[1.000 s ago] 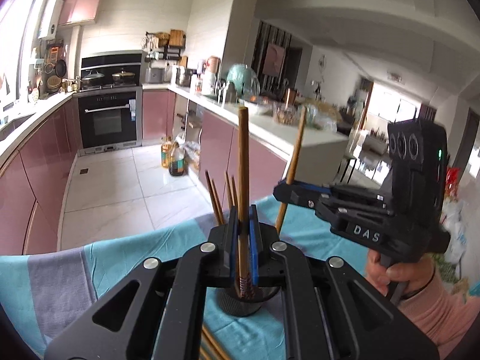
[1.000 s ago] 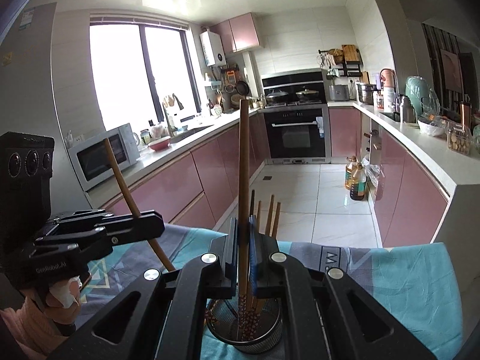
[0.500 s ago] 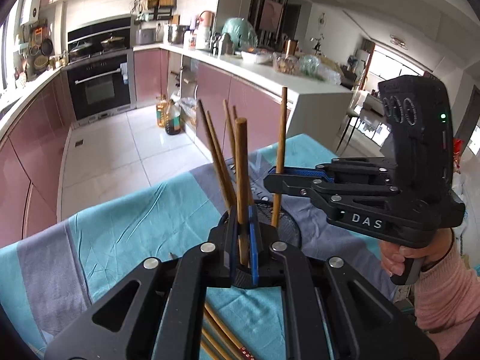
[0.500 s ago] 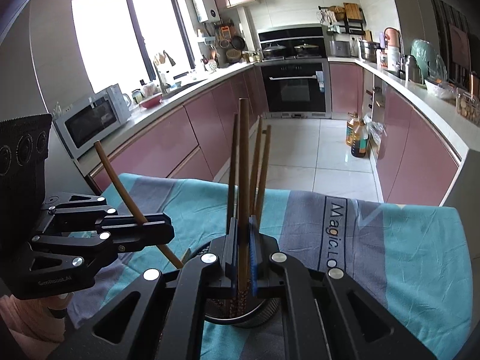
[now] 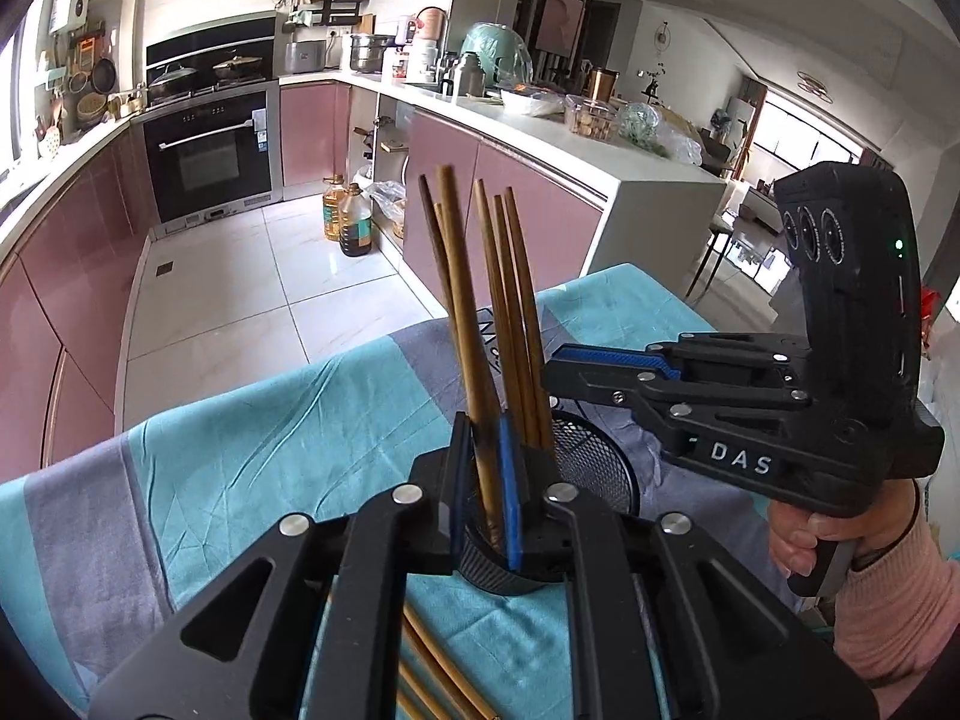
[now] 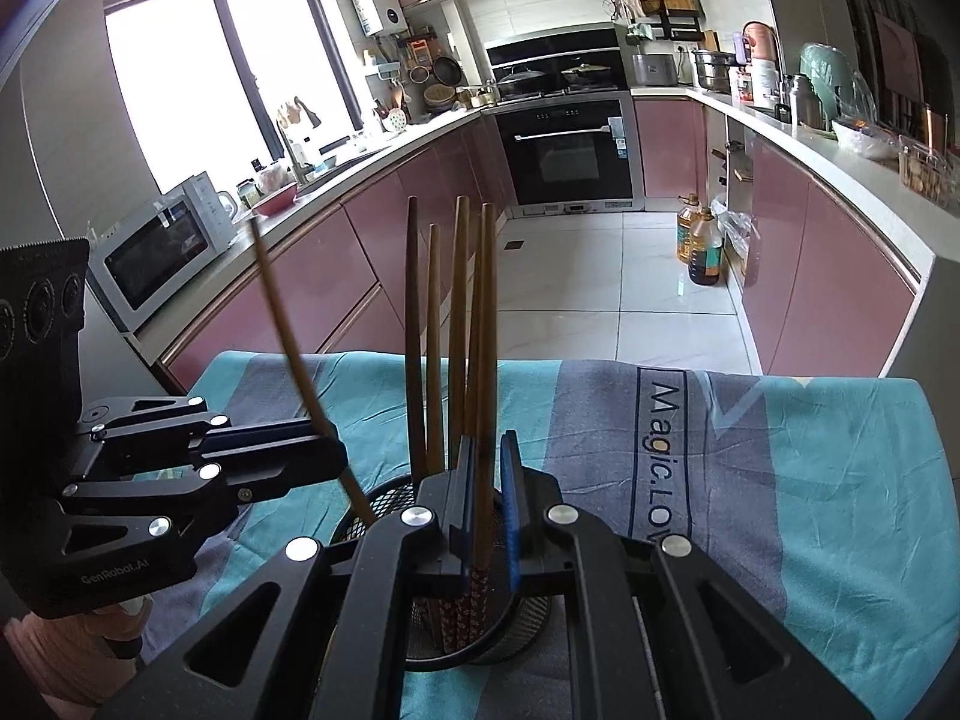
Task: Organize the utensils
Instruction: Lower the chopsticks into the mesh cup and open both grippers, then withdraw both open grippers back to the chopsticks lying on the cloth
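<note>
Near edge: loose chopsticks (image 5: 432, 669) wait on cloth (image 5: 240, 450). Left gripper (image 5: 483, 480) pinches one chopstick (image 5: 462, 312) upright over mesh holder (image 5: 594, 462) to drop it in. Right gripper (image 6: 486, 510) looks parted, its chopstick (image 6: 487, 360) prob. already seated w/ others.

Table covered by teal-and-grey cloth (image 6: 780, 480); on it black mesh holder (image 5: 594, 468) upright, loose chopsticks (image 5: 444, 678) lying near edge.
</note>
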